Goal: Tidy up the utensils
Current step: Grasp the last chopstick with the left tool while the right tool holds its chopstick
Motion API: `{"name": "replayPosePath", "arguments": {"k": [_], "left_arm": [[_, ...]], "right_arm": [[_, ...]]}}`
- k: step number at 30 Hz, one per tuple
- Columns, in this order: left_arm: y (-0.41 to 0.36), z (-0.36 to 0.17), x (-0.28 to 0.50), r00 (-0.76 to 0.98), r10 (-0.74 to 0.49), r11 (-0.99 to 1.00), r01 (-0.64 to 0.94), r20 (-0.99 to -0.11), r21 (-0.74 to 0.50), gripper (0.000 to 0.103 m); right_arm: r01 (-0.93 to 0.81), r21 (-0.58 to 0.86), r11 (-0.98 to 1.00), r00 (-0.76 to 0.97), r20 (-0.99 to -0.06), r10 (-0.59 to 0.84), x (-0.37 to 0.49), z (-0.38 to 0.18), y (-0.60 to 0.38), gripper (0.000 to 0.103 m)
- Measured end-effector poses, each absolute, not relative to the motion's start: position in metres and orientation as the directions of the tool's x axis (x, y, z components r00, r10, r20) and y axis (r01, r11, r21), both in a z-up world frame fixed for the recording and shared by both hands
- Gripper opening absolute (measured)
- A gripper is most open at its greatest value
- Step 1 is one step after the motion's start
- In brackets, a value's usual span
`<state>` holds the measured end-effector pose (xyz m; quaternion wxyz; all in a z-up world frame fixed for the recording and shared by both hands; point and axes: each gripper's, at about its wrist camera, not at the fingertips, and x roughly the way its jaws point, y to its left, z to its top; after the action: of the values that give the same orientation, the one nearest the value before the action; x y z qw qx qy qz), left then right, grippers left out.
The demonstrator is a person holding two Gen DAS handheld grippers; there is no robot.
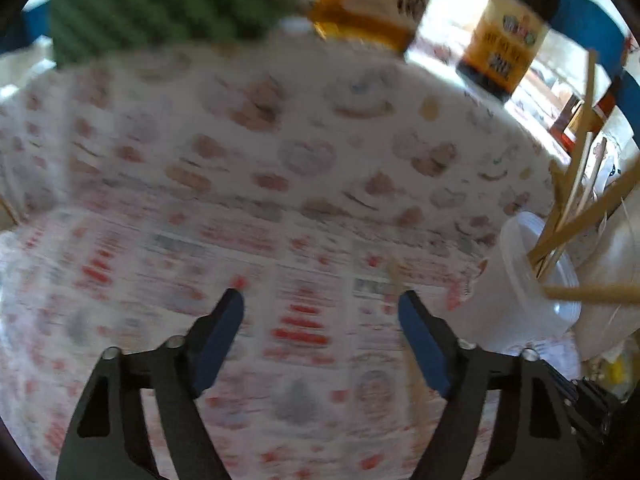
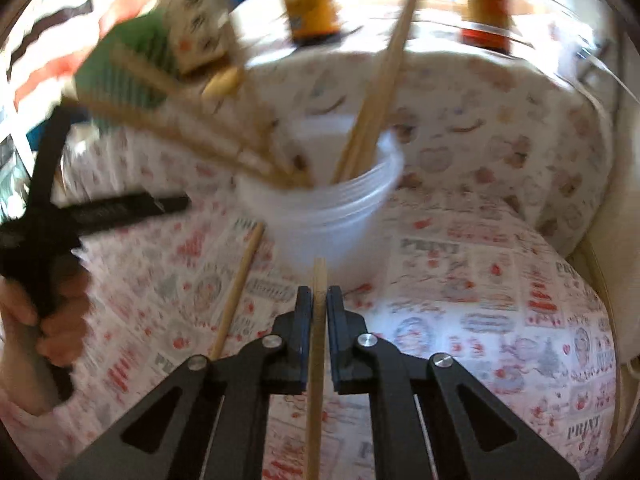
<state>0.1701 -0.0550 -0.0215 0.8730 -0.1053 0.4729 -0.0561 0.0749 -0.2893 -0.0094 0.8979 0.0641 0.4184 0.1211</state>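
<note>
A clear plastic cup [image 2: 328,216] stands on the printed tablecloth and holds several wooden chopsticks [image 2: 376,92] that lean out of it. My right gripper [image 2: 319,292] is shut on a wooden chopstick [image 2: 316,360] just in front of the cup. A loose chopstick [image 2: 238,288] lies on the cloth to its left. The cup [image 1: 520,280] also shows at the right of the left wrist view. My left gripper [image 1: 320,304] is open and empty above the cloth, with a loose chopstick [image 1: 412,364] lying beside its right finger. The left gripper [image 2: 120,208] also shows at the left of the right wrist view.
Sauce bottles [image 1: 504,40] and a labelled oil bottle [image 1: 376,0] stand at the back of the table. A green ribbed object [image 1: 160,4] sits at the back left. More bottles [image 2: 308,4] show behind the cup in the right wrist view.
</note>
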Motion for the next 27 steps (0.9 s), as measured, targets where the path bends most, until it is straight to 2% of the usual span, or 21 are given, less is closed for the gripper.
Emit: {"name": "replayPosePath", "arguments": {"k": [1, 3, 6, 14, 23, 27], "left_arm": [[-0.058, -0.025, 0.176, 0.529, -0.204, 0.969, -0.010, -0.824, -0.246, 0.053], [-0.065, -0.036, 0.188, 0.485, -0.245, 0.955, -0.029, -0.839, -0.295, 0.041], [-0.075, -0.045, 0.200, 0.465, -0.294, 0.939, -0.020, -0.835, -0.342, 0.031], [-0.106, -0.056, 0.208, 0.497, -0.236, 0.966, 0.025, -0.835, -0.258, 0.027], [-0.136, -0.057, 0.214, 0.538, -0.088, 0.995, 0.010, -0.838, -0.098, 0.029], [-0.135, -0.053, 0.220, 0.532, -0.063, 0.997, -0.012, -0.844, -0.082, 0.018]], "right_arm": [[-0.149, 0.235, 0.961, 0.625, -0.731, 0.275, 0.075, -0.008, -0.295, 0.007], [-0.116, 0.254, 0.960, 0.633, -0.726, 0.269, 0.074, -0.006, -0.309, 0.007], [-0.091, 0.269, 0.959, 0.635, -0.726, 0.264, 0.074, -0.003, -0.321, 0.007], [-0.070, 0.277, 0.958, 0.648, -0.718, 0.255, 0.079, 0.000, -0.320, 0.007], [-0.089, 0.246, 0.965, 0.644, -0.725, 0.244, 0.079, 0.003, -0.318, 0.007], [-0.085, 0.246, 0.966, 0.636, -0.732, 0.242, 0.079, 0.002, -0.319, 0.007]]}}
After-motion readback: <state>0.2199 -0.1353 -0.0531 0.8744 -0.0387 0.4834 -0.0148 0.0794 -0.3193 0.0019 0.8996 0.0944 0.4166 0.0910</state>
